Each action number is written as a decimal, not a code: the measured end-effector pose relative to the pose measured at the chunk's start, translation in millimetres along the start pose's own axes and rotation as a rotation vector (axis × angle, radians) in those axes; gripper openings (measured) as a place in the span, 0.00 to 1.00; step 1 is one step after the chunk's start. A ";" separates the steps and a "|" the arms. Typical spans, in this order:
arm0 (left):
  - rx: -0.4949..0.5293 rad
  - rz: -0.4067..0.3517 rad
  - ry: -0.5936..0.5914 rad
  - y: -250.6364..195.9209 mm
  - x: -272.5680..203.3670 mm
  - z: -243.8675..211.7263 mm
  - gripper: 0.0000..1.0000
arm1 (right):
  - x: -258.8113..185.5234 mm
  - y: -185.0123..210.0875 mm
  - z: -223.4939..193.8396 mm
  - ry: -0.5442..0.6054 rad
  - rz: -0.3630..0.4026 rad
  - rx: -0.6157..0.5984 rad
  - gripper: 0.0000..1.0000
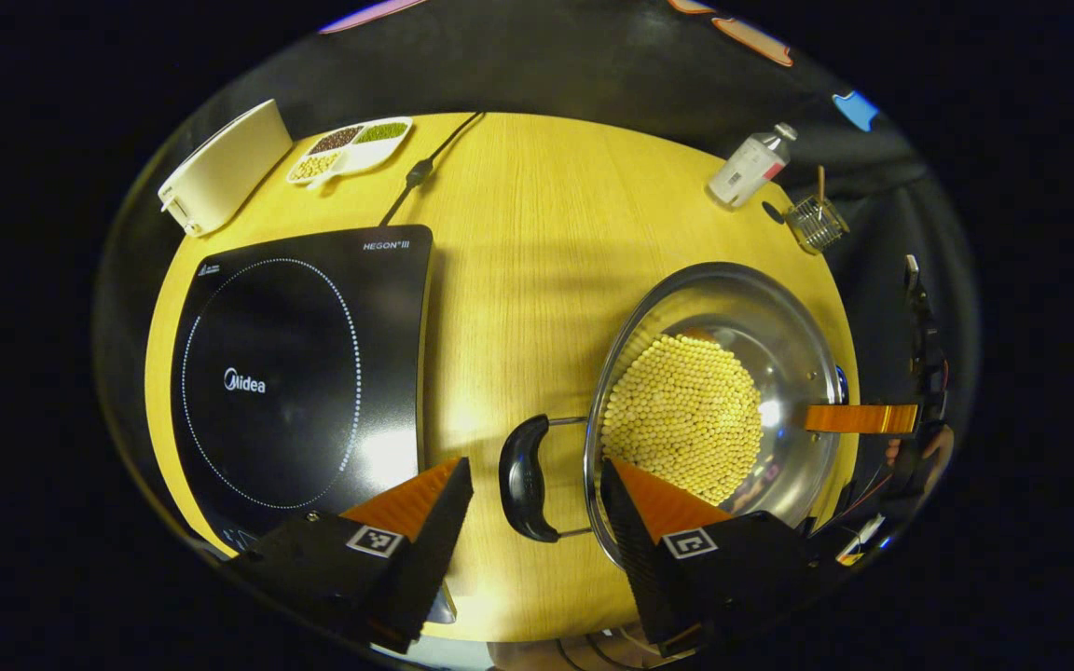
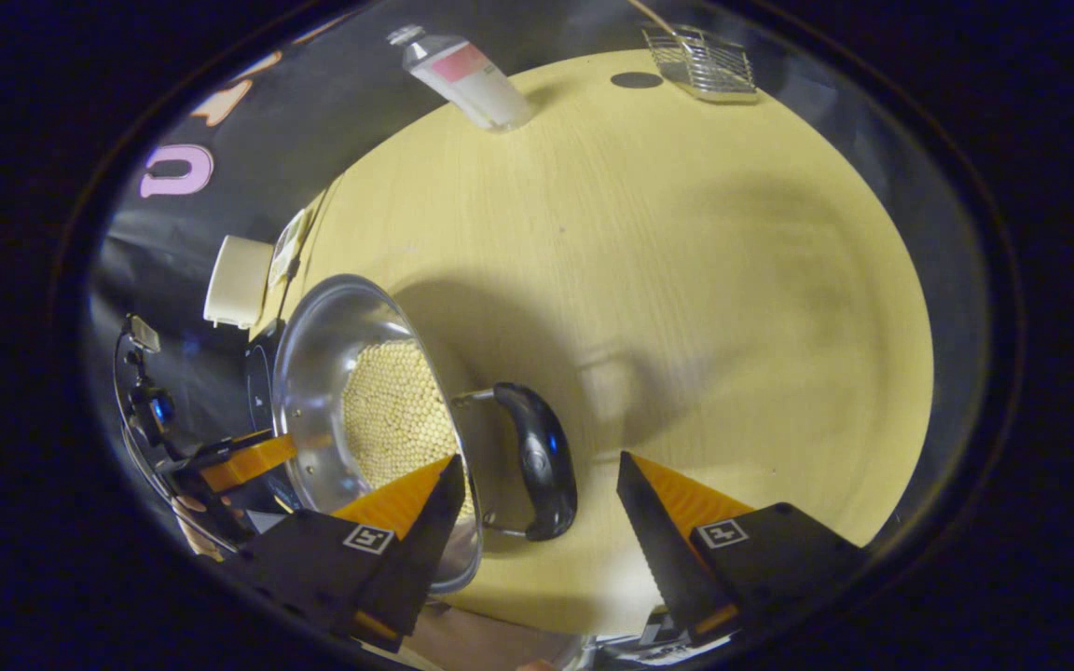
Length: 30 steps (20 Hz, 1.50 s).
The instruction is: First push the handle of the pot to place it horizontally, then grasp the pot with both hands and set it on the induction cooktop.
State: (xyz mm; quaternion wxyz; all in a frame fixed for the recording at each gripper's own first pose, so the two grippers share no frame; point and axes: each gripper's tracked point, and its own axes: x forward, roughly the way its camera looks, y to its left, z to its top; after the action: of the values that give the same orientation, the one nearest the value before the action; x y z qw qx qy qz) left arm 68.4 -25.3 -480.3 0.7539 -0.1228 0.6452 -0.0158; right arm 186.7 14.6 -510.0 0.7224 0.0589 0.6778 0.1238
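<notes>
The left gripper [image 1: 537, 485] is spread wide with the pot's [image 1: 779, 345] near loop handle [image 1: 523, 477] lying untouched between its fingers, while the right gripper [image 2: 542, 485] straddles the opposite handle [image 2: 542, 457] the same way. Beyond the left fingers sit the induction cooktop [image 1: 299, 373] (left of the pot, bare table [image 1: 518, 252] between), then a divided dish [image 1: 351, 149], bottle [image 1: 750, 168] and wire basket [image 1: 815, 224].

Cooktop [image 1: 295, 373] front corner behind fingers [image 1: 425, 522]

A shiny steel pot [image 1: 723, 391] holding yellow beans [image 1: 686, 419] sits upright on the wooden table, right of the black induction cooktop [image 1: 299, 373], its black side handle [image 1: 526, 477] lying level toward the cooktop.
</notes>
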 end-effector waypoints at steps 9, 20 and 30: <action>-0.047 0.004 0.083 -3.9 23.2 -6.3 0.74 | 25.2 7.0 10.5 0.047 0.073 0.044 0.80; -0.104 0.016 0.114 -3.6 26.2 -10.1 0.63 | 30.2 17.7 2.0 0.105 0.089 0.082 0.57; -0.082 -0.002 0.099 -7.0 20.5 -9.8 0.60 | 20.1 8.7 0.1 0.004 0.051 0.005 0.51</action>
State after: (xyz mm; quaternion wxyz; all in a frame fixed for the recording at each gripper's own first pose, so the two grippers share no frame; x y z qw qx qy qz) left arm 63.2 -37.4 -500.1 0.7153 -0.1533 0.6817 0.0040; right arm 187.0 28.1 -527.2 0.7176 0.0779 0.6776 0.1407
